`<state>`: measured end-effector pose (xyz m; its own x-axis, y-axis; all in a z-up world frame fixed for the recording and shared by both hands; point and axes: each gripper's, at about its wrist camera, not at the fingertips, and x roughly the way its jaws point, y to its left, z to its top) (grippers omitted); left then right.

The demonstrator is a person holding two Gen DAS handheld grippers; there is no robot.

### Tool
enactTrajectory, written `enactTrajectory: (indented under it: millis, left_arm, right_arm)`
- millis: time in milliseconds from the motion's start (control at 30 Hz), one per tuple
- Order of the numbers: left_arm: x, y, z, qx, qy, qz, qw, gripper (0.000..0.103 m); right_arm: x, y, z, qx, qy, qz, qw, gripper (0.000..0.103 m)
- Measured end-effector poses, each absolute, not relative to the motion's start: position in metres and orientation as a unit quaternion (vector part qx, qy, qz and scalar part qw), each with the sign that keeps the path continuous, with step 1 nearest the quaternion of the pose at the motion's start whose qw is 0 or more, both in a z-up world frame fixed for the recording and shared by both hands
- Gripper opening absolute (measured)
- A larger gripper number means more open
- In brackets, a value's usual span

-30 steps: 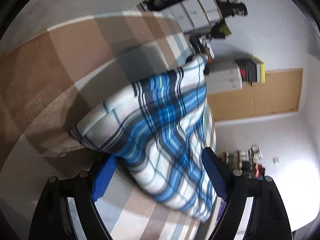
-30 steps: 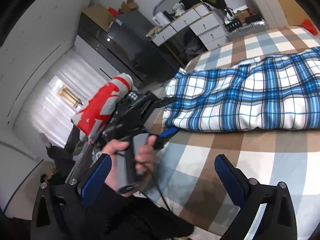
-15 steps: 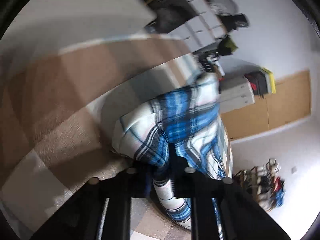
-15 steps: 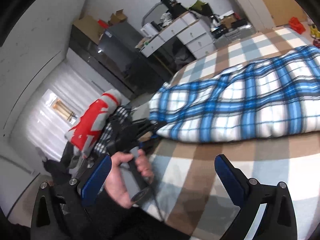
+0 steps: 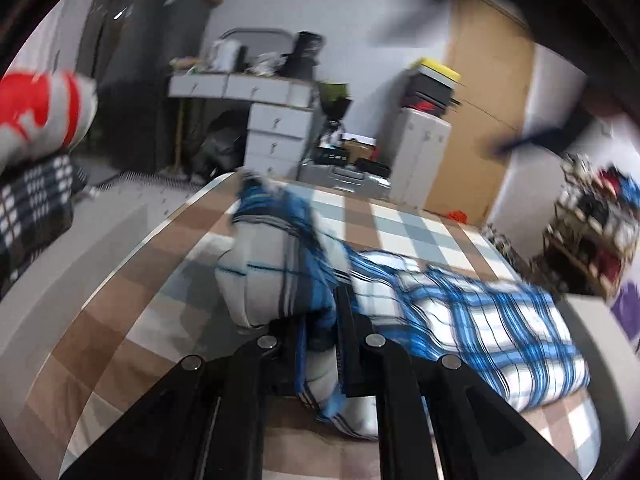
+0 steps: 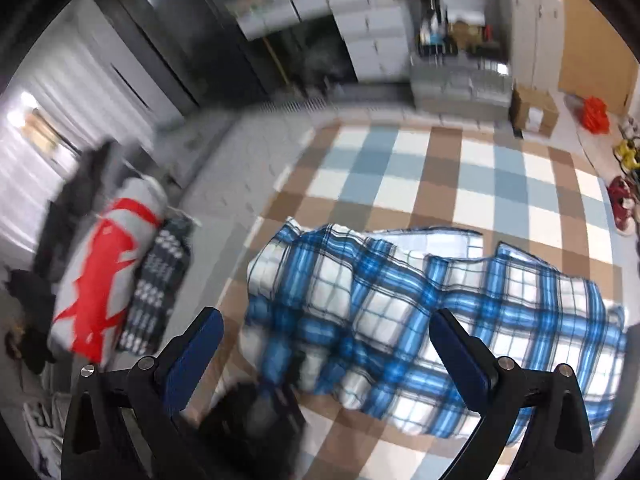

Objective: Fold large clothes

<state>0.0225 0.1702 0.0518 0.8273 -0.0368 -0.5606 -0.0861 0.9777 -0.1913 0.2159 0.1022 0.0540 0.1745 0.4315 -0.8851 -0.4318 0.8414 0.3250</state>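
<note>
Checked brown, white and pale blue bedding covers the bed [image 6: 440, 168], where a puffy blue-and-white plaid quilt [image 6: 420, 320] lies crumpled across the near part. At its left corner the left gripper [image 5: 324, 332] pinches a bunched fold, lifting it; the right gripper [image 6: 326, 350] hovers above, fingers wide apart and empty.

Your target is the blue-and-white plaid quilt [image 6: 420, 320], padded and thick, lying rumpled across the checked brown, blue and white bed [image 6: 440, 168]. It's roughly in a long band, with the top edge folded over and uneven. The left end [image 5: 280, 264] is bunched up and lifted off the bed, pinched in your left hand-held gripper [image 5: 320, 332].
</note>
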Motion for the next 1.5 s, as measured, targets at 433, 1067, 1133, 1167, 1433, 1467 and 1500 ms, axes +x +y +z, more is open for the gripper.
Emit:
enactTrajectory:
  millis: [433,1067,1133,1167,1433,1467,1500]
  left_arm:
    - [0.033,0.166,0.054,-0.09,0.322,-0.009,0.942,0.007]
    - [0.035,0.161,0.046,-0.072,0.354,-0.037,0.932,0.007]
    - [0.032,0.169,0.042,-0.091,0.364,-0.047,0.926,0.007]
    - [0.028,0.175,0.041,-0.109,0.362,-0.055,0.924,0.007]
    - [-0.005,0.223,0.05,-0.261,0.351,-0.018,0.899,0.019]
    - [-0.008,0.229,0.05,-0.284,0.342,-0.017,0.895,0.039]
    - [-0.008,0.233,0.05,-0.292,0.34,-0.008,0.894,0.053]
  right_arm:
    - [0.193,0.31,-0.105,-0.505,0.648,0.114,0.559,0.103]
    - [0.21,0.256,-0.134,-0.523,0.654,0.083,0.54,0.039]
    - [0.224,0.236,-0.113,-0.457,0.669,0.101,0.578,0.034]
    - [0.231,0.225,-0.104,-0.427,0.674,0.108,0.593,0.033]
    - [0.253,0.135,-0.053,-0.241,0.693,0.179,0.656,0.029]
    - [0.255,0.121,-0.046,-0.216,0.694,0.183,0.661,0.029]
    - [0.259,0.113,-0.042,-0.204,0.696,0.189,0.663,0.029]
